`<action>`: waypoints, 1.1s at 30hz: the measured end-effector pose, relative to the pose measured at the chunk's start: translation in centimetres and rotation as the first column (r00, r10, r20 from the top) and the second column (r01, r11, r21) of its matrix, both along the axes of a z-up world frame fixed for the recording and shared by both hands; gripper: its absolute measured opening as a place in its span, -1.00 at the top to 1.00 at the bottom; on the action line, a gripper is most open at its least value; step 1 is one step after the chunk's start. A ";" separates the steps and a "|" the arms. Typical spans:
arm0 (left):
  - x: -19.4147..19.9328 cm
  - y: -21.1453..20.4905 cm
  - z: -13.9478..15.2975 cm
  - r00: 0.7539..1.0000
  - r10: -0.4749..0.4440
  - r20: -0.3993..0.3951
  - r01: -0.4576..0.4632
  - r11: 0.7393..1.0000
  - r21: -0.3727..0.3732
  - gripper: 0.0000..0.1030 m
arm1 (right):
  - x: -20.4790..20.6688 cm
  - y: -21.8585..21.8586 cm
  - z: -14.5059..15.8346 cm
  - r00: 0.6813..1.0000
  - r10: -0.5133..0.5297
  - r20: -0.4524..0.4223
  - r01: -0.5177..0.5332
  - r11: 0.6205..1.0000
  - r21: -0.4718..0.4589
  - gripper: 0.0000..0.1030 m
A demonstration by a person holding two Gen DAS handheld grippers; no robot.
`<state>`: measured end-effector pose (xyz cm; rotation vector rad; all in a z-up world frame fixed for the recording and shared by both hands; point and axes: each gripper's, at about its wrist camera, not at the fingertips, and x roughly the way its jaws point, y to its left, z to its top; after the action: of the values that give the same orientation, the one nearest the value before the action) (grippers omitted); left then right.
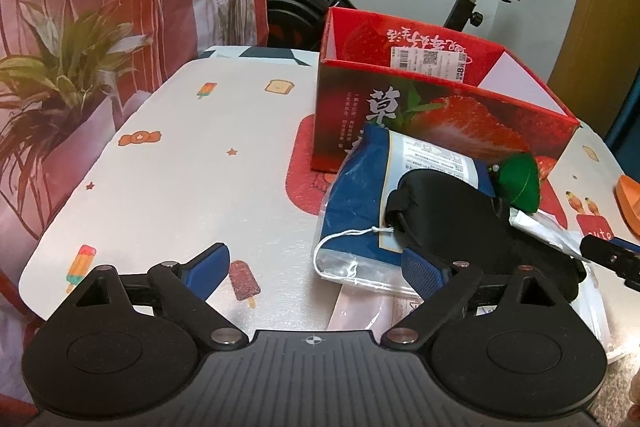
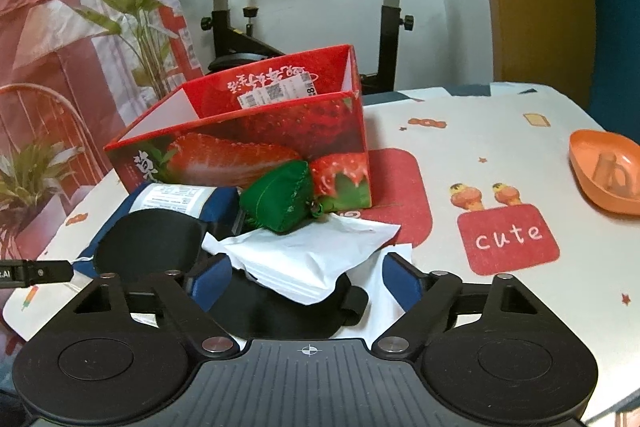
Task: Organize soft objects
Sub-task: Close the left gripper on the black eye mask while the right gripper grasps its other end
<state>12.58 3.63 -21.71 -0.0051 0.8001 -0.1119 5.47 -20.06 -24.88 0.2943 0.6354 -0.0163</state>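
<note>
The left gripper [image 1: 316,269] stands with its jaws spread and nothing pressed between them: its left pad hangs over bare tablecloth, its right pad sits at the near edge of the black eye mask [image 1: 480,227], seemingly touching it, though contact cannot be confirmed. The right gripper [image 2: 306,283] is likewise released, its blue pads straddling the near corner of the white tissue pack [image 2: 308,259] and the mask's strap end without pinching either. Both tools appear posed one at each end of the mask, probably to lift it clear as a limp, floppy thing.

The mask lies draped over the pile, its long axis running from about ten o'clock to four o'clock in the left wrist view, the strap end toward four. Under it, at eleven o'clock from the left jaws, lies a blue bag of face masks [image 1: 356,203] with a white ear loop spilling out, its long side pointing up toward the box. A green padded pouch [image 2: 280,199] leans against the box wall at twelve o'clock from the right jaws.

The open strawberry carton [image 1: 440,107] stands upright just behind the pile, mouth up, so it reads as the bin for the soft things. An orange dish [image 2: 604,167] sits well apart at two o'clock on the patterned table [image 1: 180,167].
</note>
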 end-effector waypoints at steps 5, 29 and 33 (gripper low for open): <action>0.3 -0.4 -0.3 1.000 -0.023 -0.006 0.023 1.000 -0.001 -0.63 | 0.6 0.5 -0.4 0.999 0.029 0.015 -0.028 0.999 -0.042 -0.19; 3.3 -3.8 -1.8 0.984 -0.176 -0.019 0.171 0.975 -0.142 -0.12 | 0.8 -0.5 -3.3 0.995 0.025 -0.094 -0.016 0.996 0.093 -0.33; 3.3 -3.5 -2.3 0.986 -0.169 -0.011 0.165 0.973 -0.163 -0.12 | 1.3 -1.2 -4.1 0.997 0.013 -0.082 0.000 0.987 0.160 -0.34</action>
<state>15.84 0.11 -24.01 -0.0929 0.8135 -0.3363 6.80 -21.29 -29.02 0.4488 0.7213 0.0293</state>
